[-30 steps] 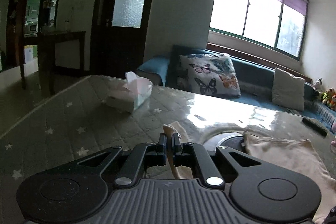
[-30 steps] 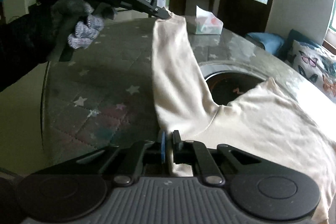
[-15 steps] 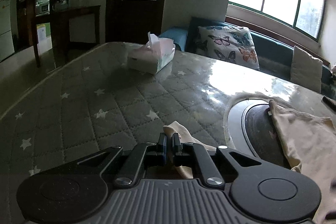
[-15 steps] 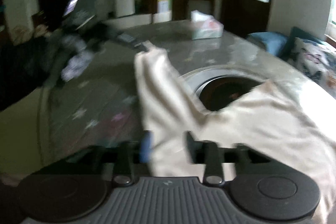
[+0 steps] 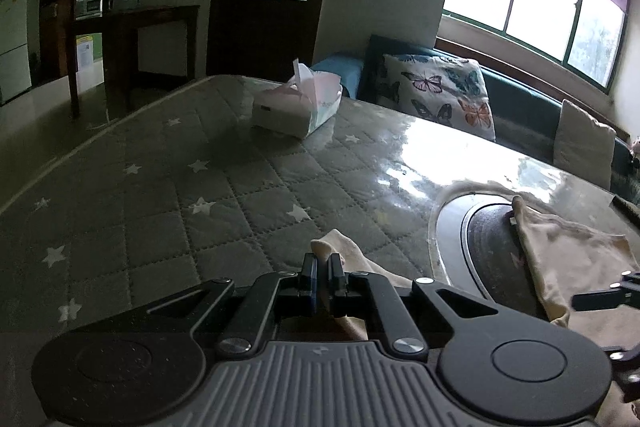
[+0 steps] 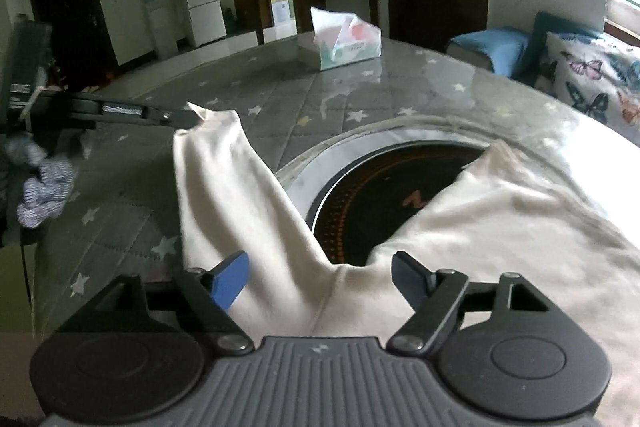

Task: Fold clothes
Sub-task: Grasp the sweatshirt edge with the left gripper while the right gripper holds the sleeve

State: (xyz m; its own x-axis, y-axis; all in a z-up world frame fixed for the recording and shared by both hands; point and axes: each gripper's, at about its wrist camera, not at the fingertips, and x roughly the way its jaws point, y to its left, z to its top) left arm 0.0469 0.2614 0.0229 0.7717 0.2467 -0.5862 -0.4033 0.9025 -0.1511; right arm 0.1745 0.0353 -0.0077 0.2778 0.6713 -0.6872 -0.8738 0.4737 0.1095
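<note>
A cream long-sleeved shirt (image 6: 500, 227) lies on the round table, partly over the dark round cooktop (image 6: 384, 187). My left gripper (image 5: 323, 267) is shut on the cuff of its sleeve (image 5: 340, 247) and holds it up above the quilted cloth. In the right wrist view the left gripper (image 6: 188, 117) shows at the left, pinching the sleeve (image 6: 224, 195) end. My right gripper (image 6: 320, 275) is open, its jaws wide apart on either side of the sleeve near the armpit. The shirt body also shows in the left wrist view (image 5: 568, 259).
A tissue box (image 5: 298, 105) stands at the table's far side, also in the right wrist view (image 6: 344, 41). The table cover (image 5: 160, 187) is grey quilted with stars. A sofa with a butterfly cushion (image 5: 440, 95) lies behind the table.
My right gripper has opened and let go of the sleeve. My left gripper has kept hold of the cuff and moved lower, towards the table.
</note>
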